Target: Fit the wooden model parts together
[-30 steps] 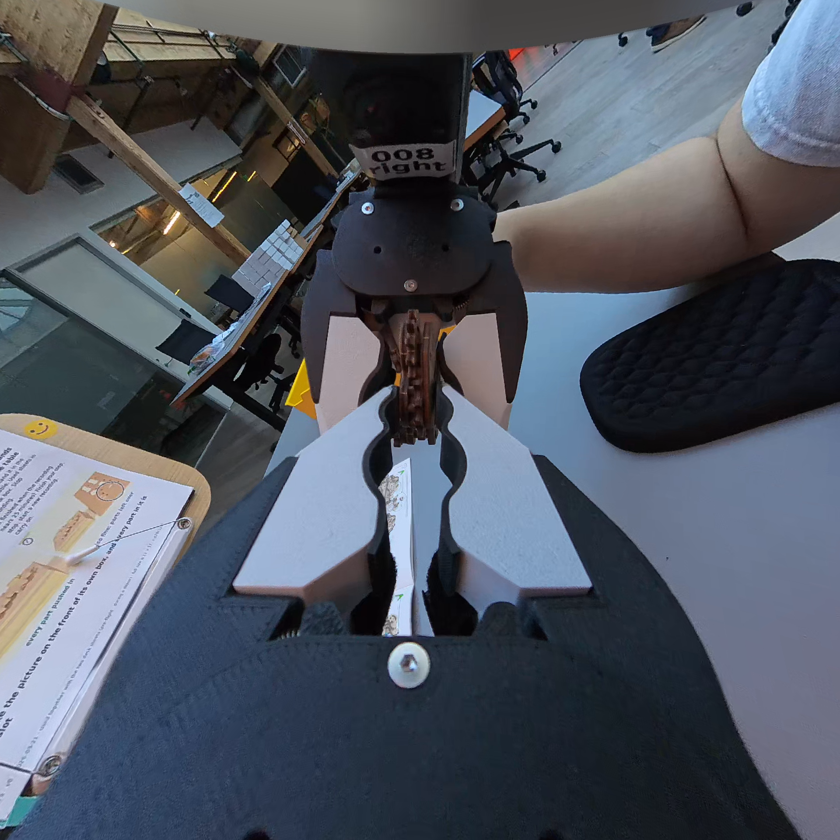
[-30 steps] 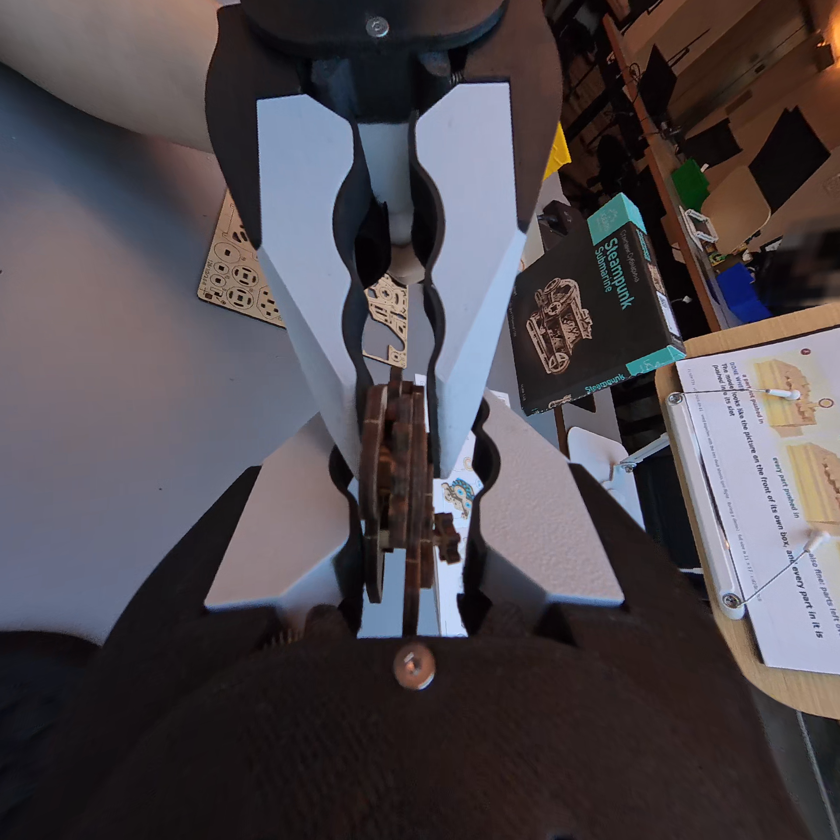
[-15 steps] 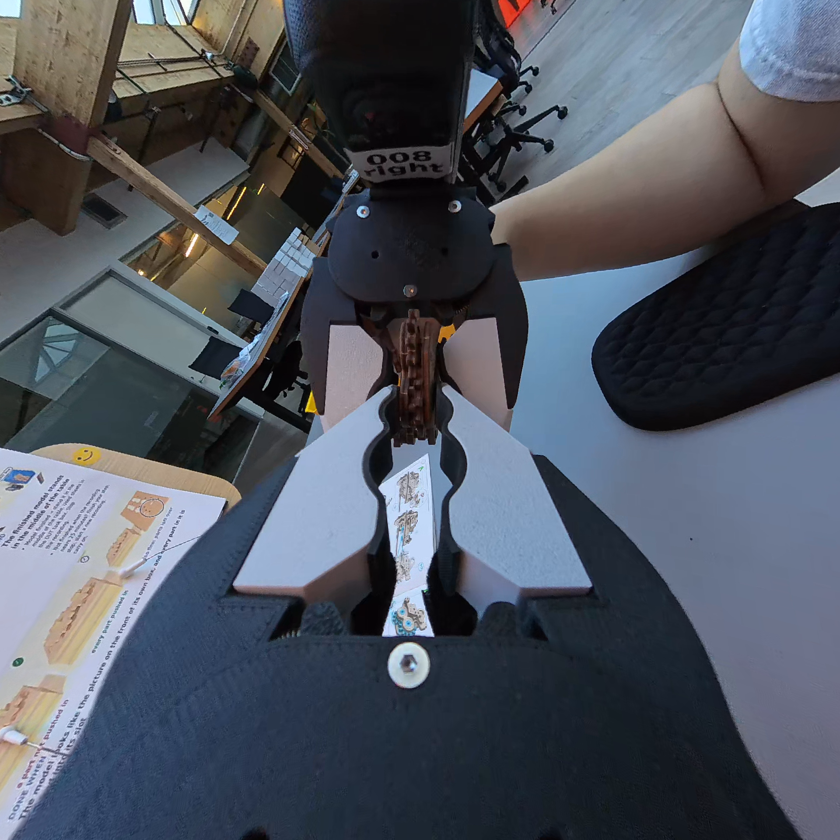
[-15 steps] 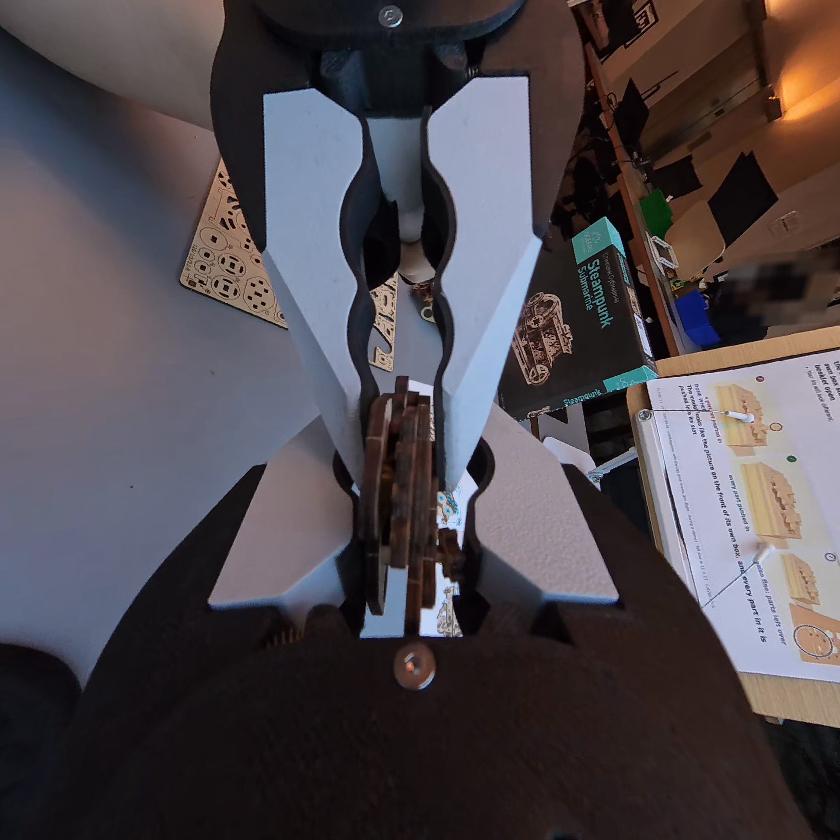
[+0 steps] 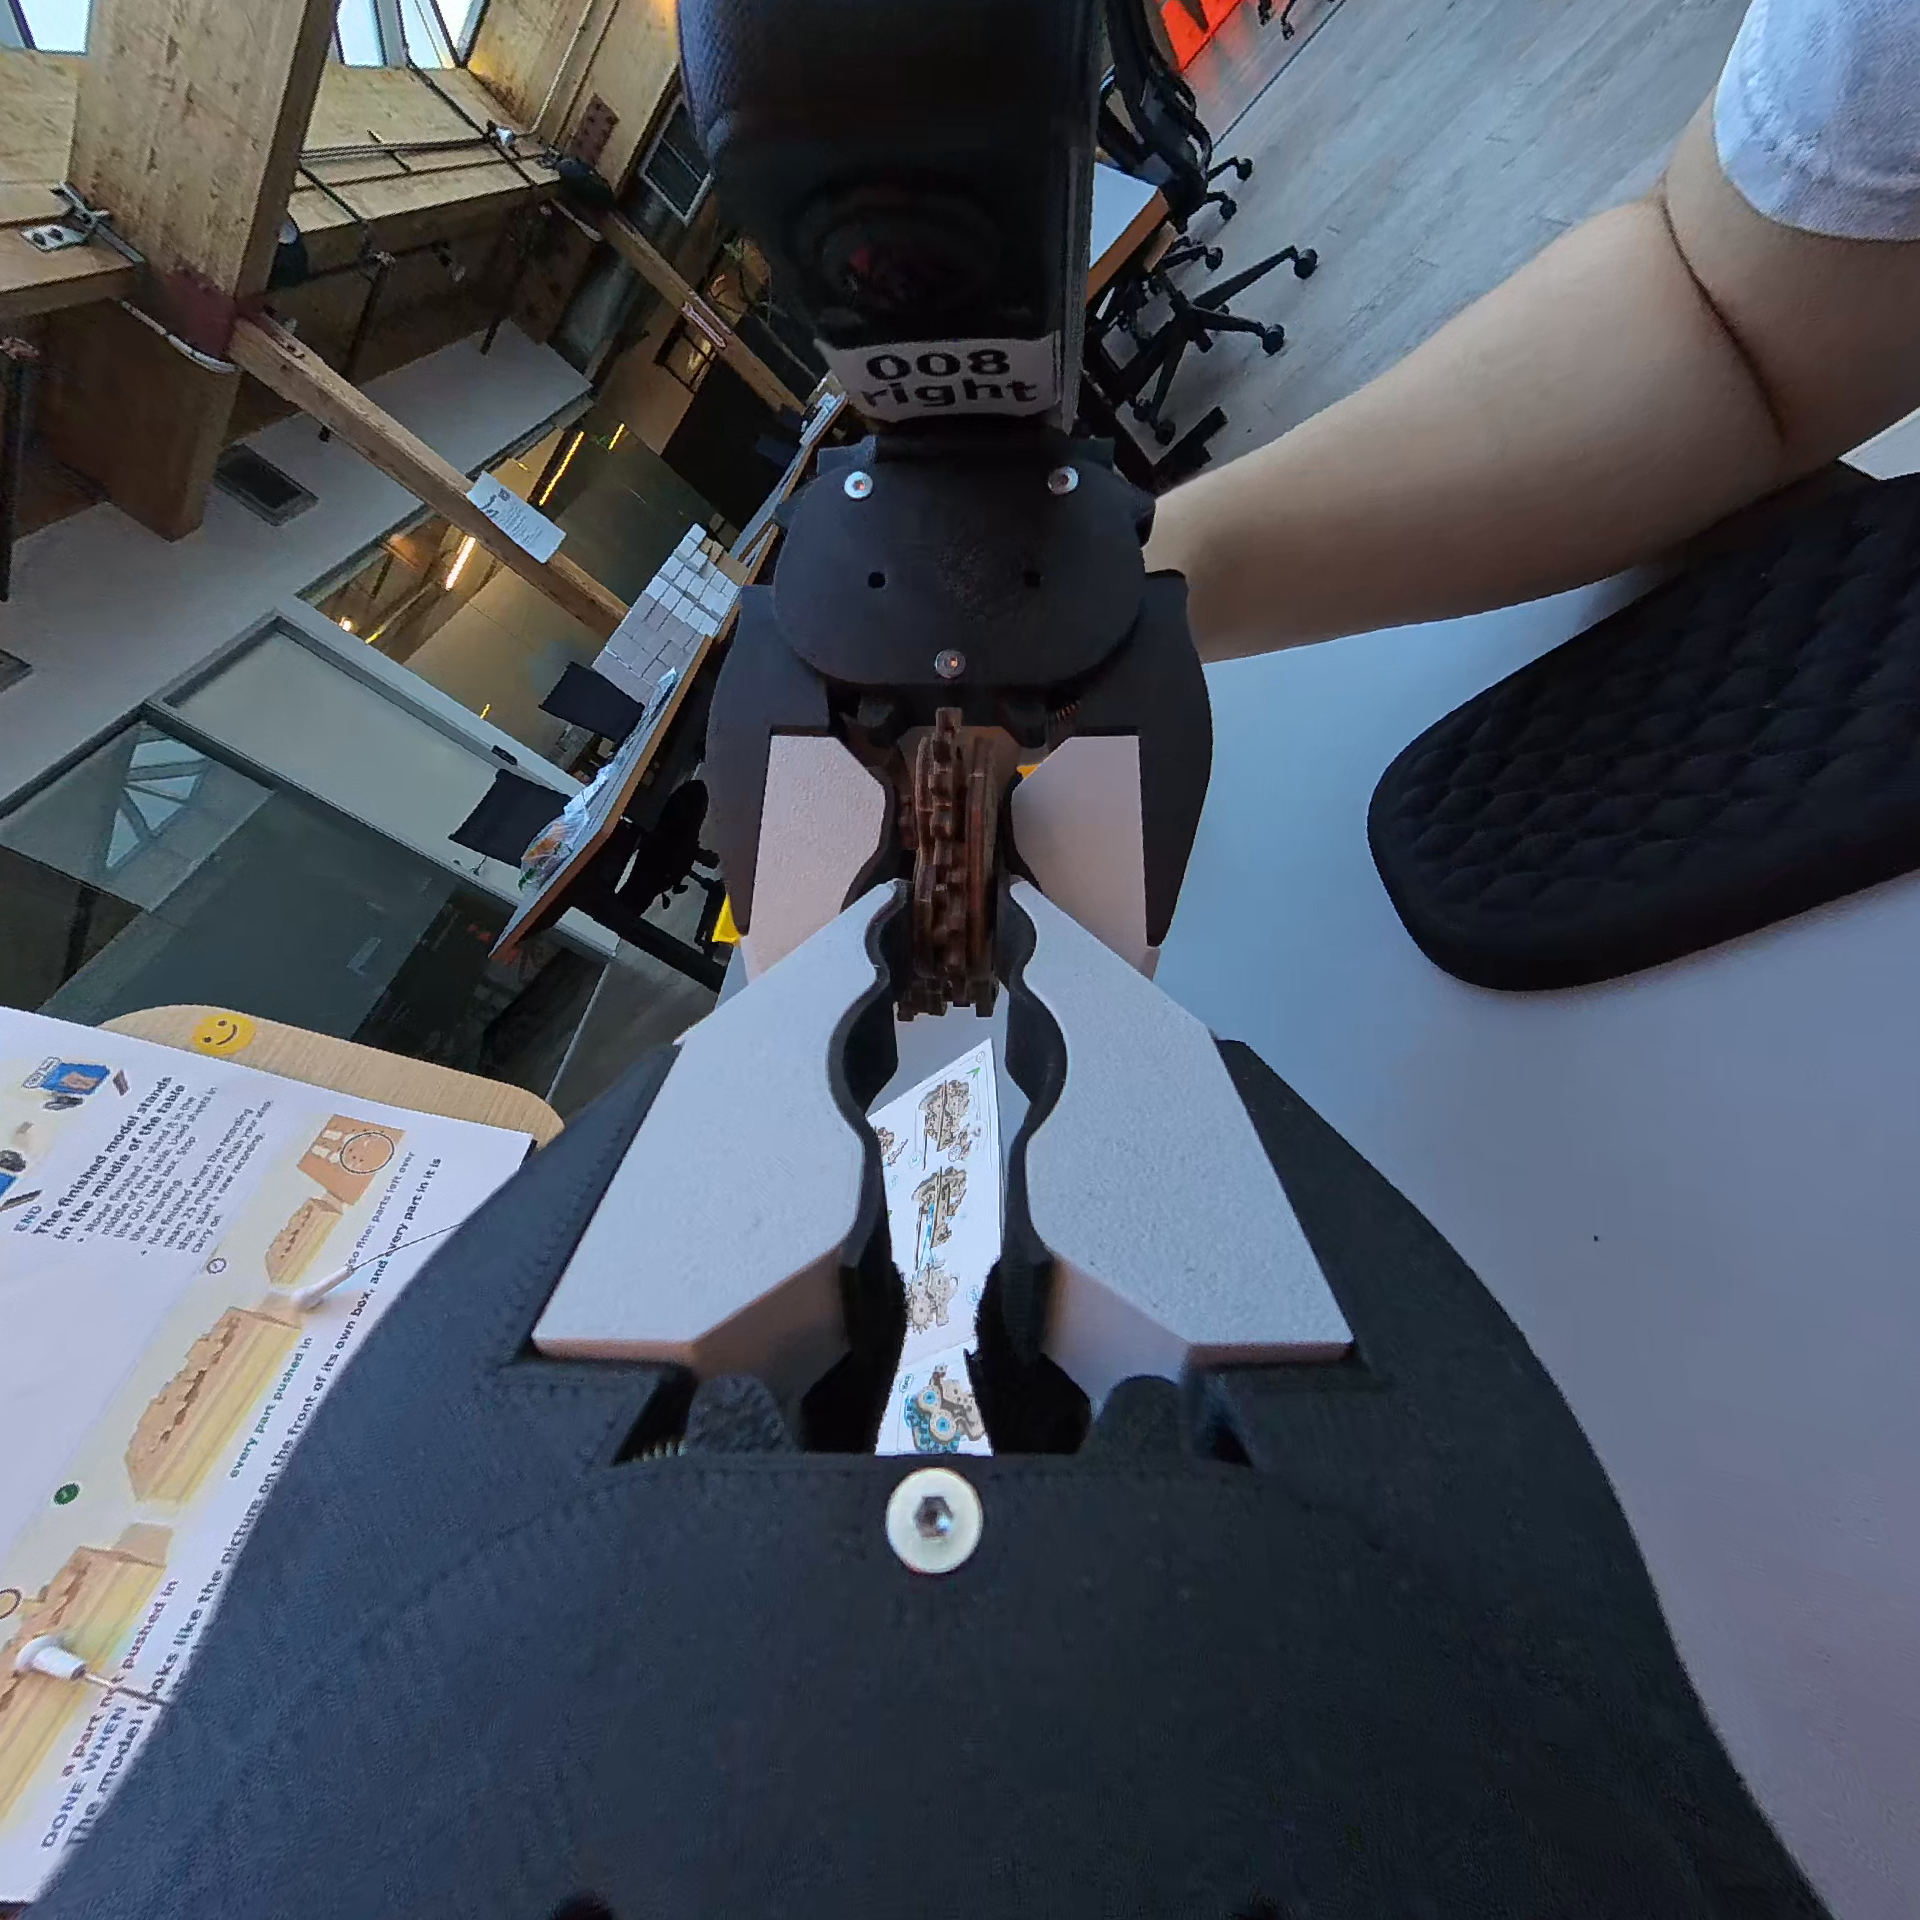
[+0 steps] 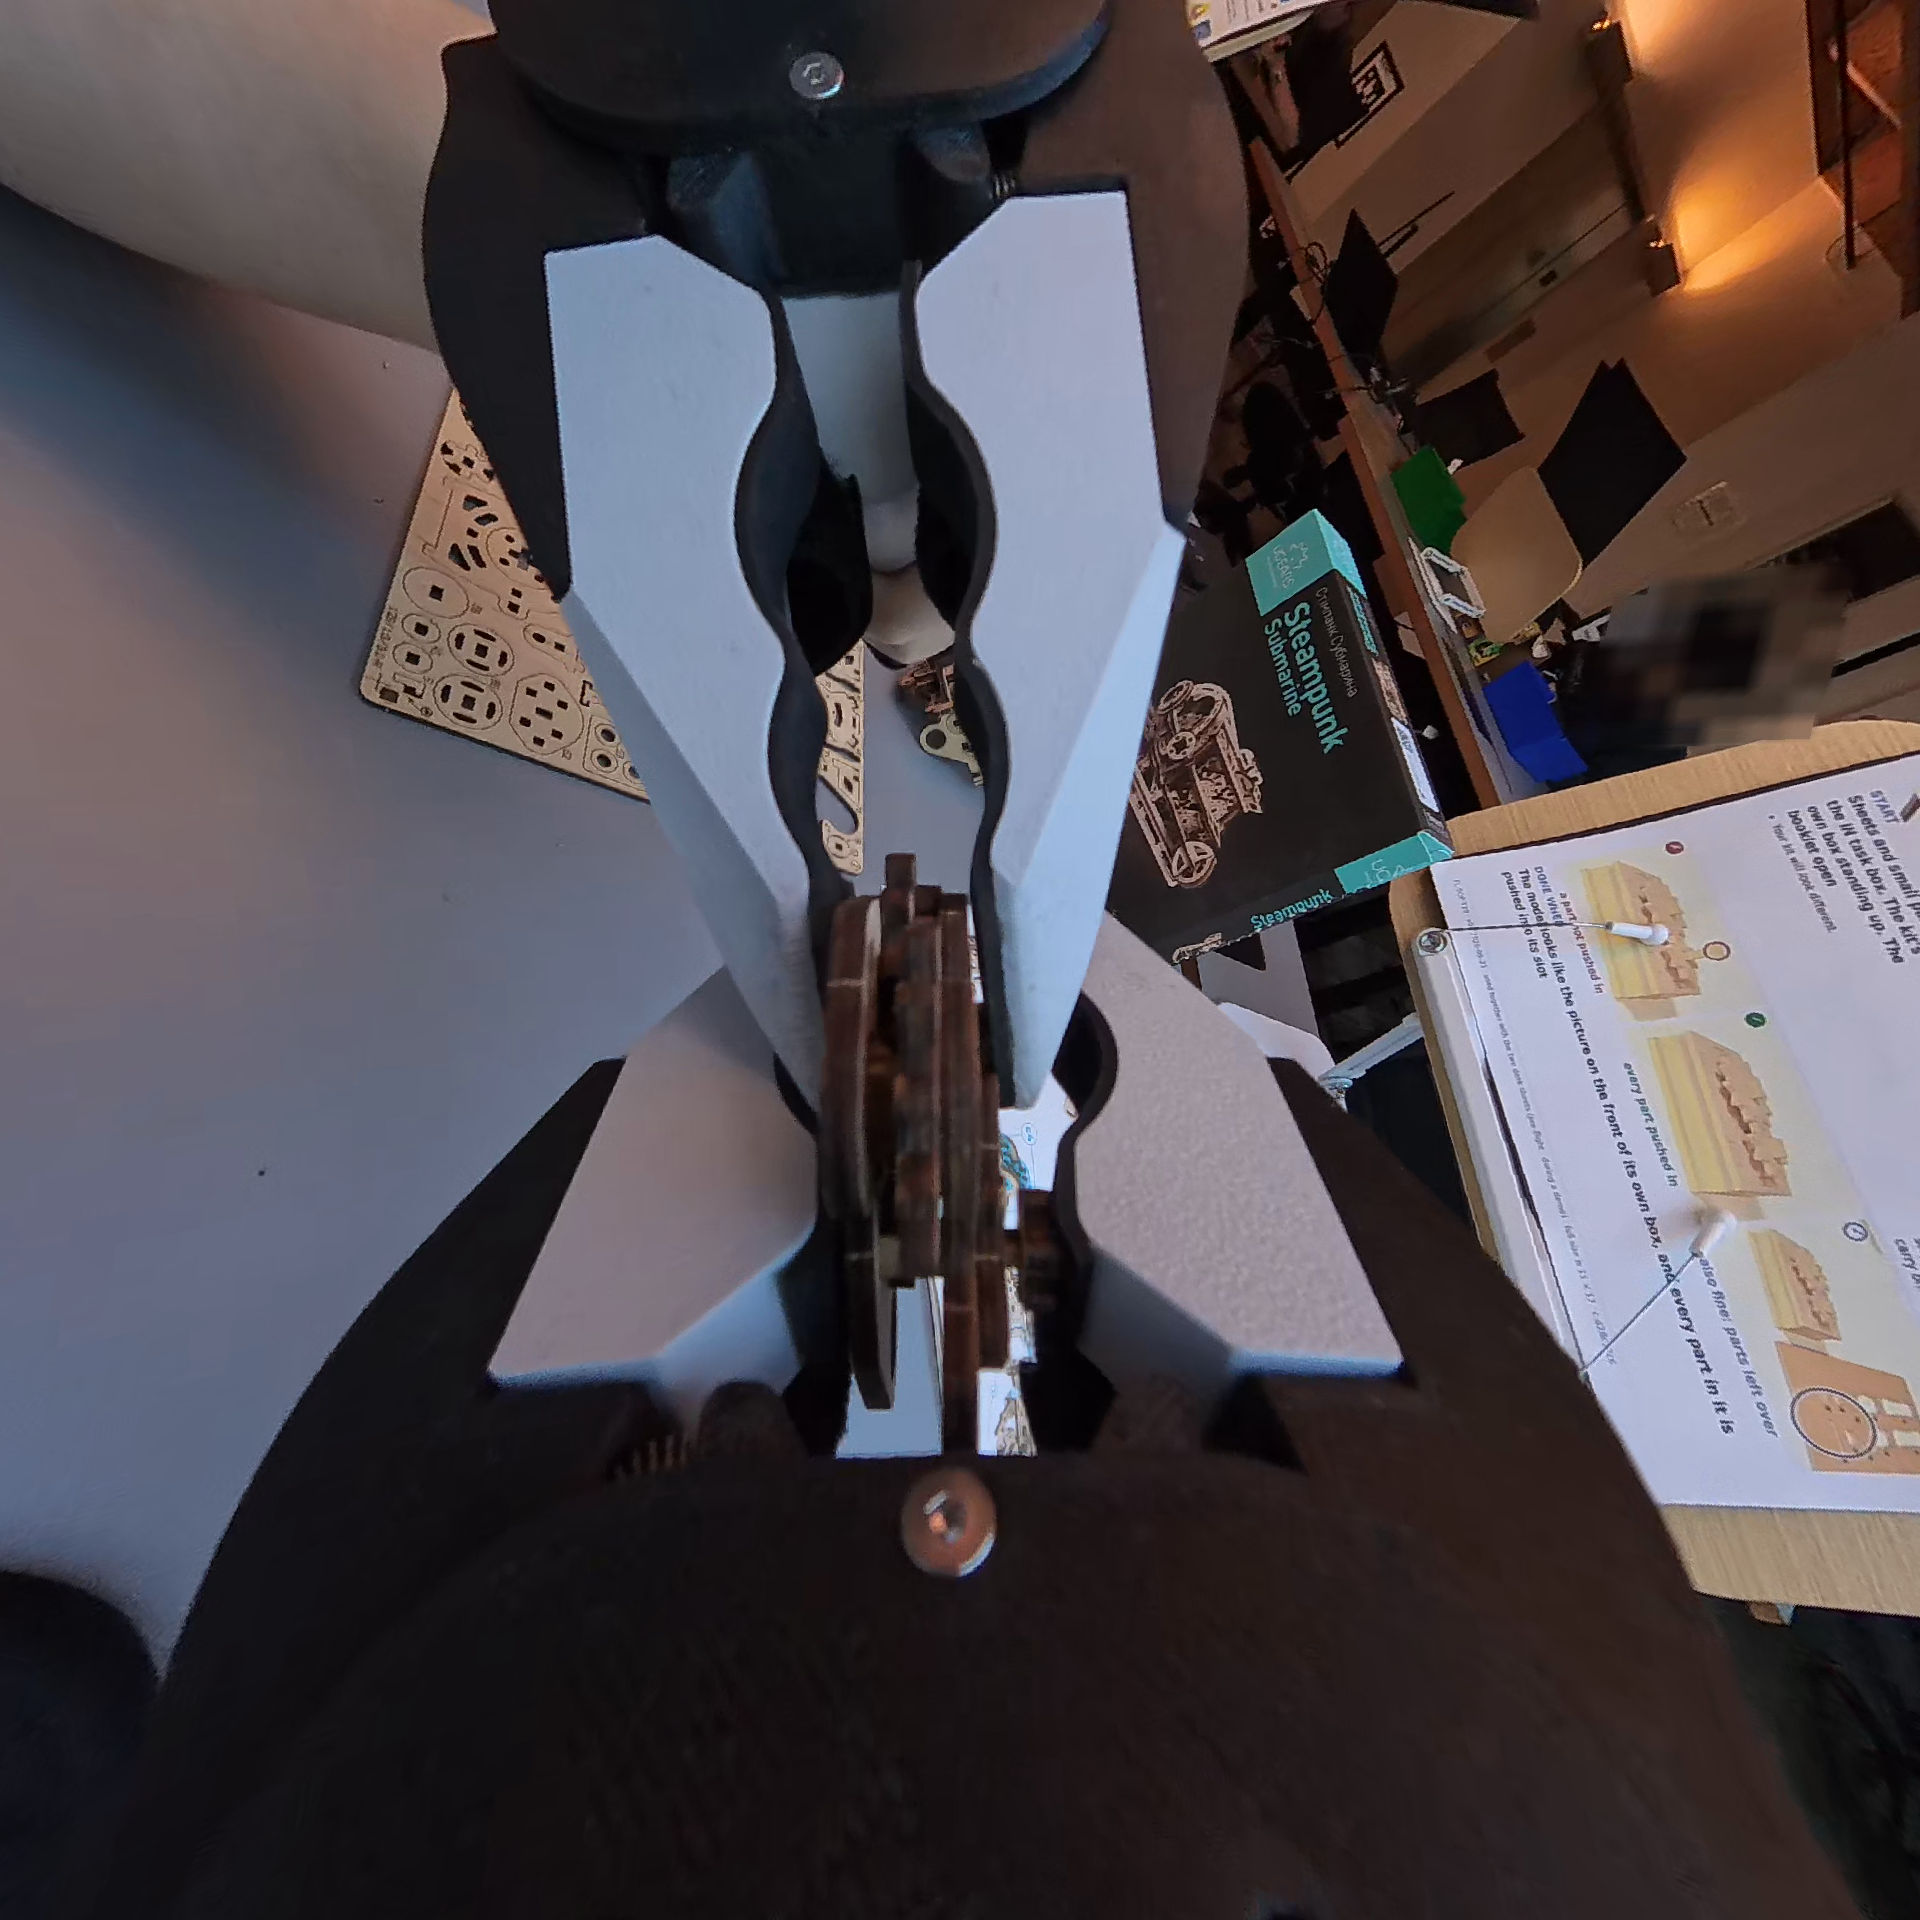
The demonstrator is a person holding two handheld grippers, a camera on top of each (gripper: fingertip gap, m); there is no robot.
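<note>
A dark brown wooden gear assembly (image 5: 948,873) made of stacked toothed discs is held in the air between my two grippers, which face each other tip to tip. My left gripper (image 5: 951,920) is shut on its near end. In the right wrist view the assembly (image 6: 914,1122) sits deep between my right gripper's fingers, and my right gripper (image 6: 951,1060) is shut on it. The left gripper's pale fingers (image 6: 665,582) come down from the top and pinch the assembly's far edge. A small gear sticks out on its right side.
A picture booklet (image 5: 940,1153) lies on the grey table under the grippers. A laser-cut wooden sheet (image 6: 488,655), a small loose wooden part (image 6: 940,717) and a black kit box (image 6: 1278,748) lie beyond. A clipboard with a printed sheet (image 6: 1714,1143) is at the side. A black padded cushion (image 5: 1662,748) and a person's forearm (image 5: 1455,488) are at the right. Left tips to right tips: about 7 cm.
Both grippers stay clamped on the assembly. The pair has tilted and shifted a little, so more of the booklet shows between the left fingers.
</note>
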